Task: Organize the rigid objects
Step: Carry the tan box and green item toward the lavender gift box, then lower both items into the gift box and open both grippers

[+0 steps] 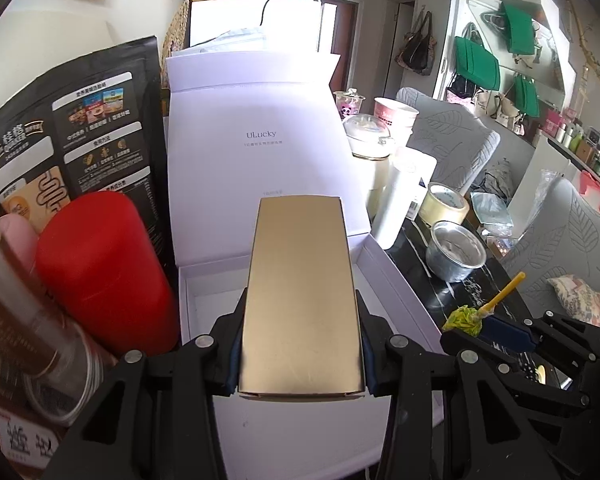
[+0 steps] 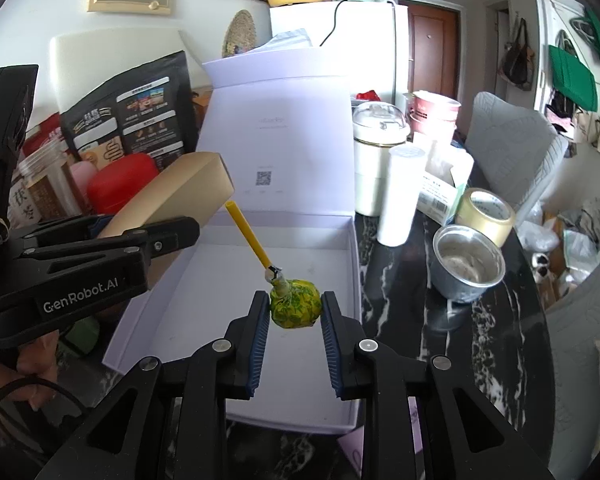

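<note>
My left gripper (image 1: 300,344) clamps gold box (image 1: 302,304) above the open white box (image 2: 236,360), its near end cut off by my fingers. My right gripper (image 2: 295,314) pinches lollipop (image 2: 296,308) over the tray; pad contact is hard to see.

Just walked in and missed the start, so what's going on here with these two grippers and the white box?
A person is packing things into an open white box on a dark marbled table. The left gripper clamps a flat gold box above the box's interior. The right gripper pinches a lollipop by its yellow-green wrapped head, stick pointing forward, also over the box. Neither is set down yet.
</note>
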`<state>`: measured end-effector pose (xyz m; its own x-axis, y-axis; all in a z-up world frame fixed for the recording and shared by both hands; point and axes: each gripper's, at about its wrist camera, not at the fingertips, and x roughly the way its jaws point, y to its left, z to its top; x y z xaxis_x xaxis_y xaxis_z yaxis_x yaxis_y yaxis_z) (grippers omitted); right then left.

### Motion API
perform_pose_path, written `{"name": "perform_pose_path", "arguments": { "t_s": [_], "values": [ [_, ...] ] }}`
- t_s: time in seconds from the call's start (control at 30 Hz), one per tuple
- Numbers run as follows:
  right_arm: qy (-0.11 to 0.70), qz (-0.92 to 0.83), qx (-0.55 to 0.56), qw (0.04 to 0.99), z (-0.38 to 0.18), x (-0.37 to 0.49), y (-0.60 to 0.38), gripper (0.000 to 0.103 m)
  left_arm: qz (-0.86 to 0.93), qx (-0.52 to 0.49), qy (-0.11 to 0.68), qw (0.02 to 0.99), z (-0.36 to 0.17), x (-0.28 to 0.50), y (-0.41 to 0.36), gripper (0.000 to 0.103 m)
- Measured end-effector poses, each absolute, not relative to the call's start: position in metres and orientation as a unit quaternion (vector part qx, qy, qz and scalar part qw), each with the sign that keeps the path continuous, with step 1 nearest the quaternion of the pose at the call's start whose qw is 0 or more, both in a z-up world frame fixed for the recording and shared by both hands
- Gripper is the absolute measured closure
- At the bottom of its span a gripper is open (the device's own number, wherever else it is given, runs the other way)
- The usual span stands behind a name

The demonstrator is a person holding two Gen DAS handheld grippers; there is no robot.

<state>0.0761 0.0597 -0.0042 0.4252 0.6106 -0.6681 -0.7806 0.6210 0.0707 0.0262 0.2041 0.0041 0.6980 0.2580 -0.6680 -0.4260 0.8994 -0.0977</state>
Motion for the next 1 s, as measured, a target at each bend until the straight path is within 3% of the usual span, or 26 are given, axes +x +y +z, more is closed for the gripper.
{"name": "perform_pose_path", "arguments": {
  "t_s": [1.0],
  "values": [
    [0.388,0.405,-0.148,0.815,-0.056,0.125,0.101,0.077,0.19,-0.118,0.448,0.866,-0.07,0.081,0.235,0.059]
  ]
}}
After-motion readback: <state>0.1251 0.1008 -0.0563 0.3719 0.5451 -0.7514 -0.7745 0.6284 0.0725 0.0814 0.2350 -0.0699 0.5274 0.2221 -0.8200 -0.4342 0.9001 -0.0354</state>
